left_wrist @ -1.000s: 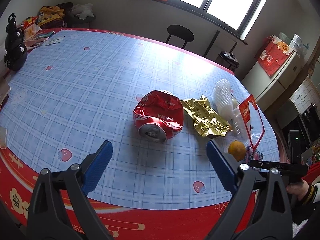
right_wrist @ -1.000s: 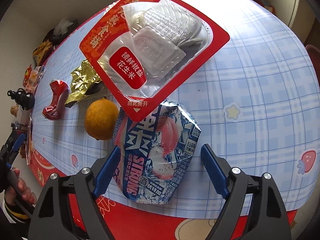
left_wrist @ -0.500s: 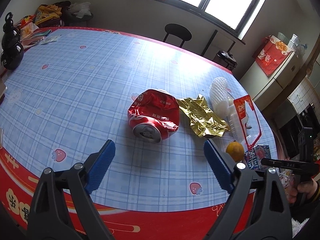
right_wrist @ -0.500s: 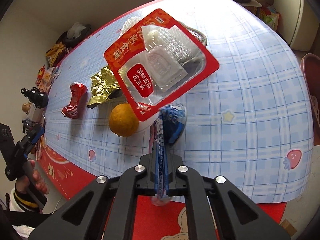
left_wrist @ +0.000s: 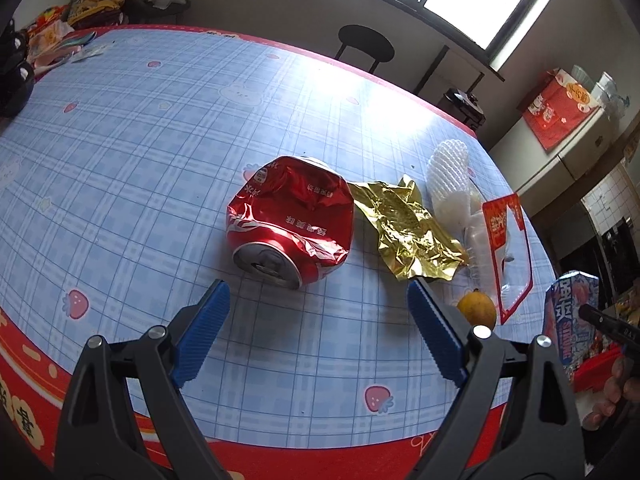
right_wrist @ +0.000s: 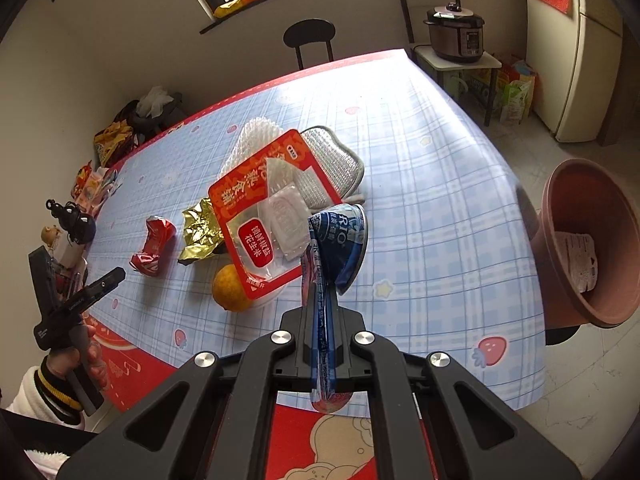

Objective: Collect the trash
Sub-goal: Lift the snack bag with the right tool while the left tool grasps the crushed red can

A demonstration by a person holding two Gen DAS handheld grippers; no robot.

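A crushed red cola can (left_wrist: 288, 220) lies on the blue checked tablecloth (left_wrist: 140, 140), just ahead of my open left gripper (left_wrist: 316, 300), whose fingers are apart from it. To its right lie a crumpled gold foil wrapper (left_wrist: 404, 228), a white foam net (left_wrist: 448, 180), a red-and-clear peanut packet (left_wrist: 506, 248) and an orange (left_wrist: 476, 306). My right gripper (right_wrist: 322, 320) is shut on a flattened blue drink can (right_wrist: 338, 248), held in the air above the table's near edge. Below it I see the packet (right_wrist: 264, 216), orange (right_wrist: 230, 294), foil (right_wrist: 200, 236) and red can (right_wrist: 154, 246).
A brown plastic tub (right_wrist: 560, 208) with a white paper inside stands off the table's right side. A silver pad (right_wrist: 332, 160) lies behind the packet. A black gourd figure (right_wrist: 74, 220) and snack bags (right_wrist: 112, 140) crowd the far left corner. A black stool (right_wrist: 310, 36) stands beyond.
My right gripper closed on the blue can, flattening it, and lifted it off the table. My left gripper moved lower and closer to the red can, still open.
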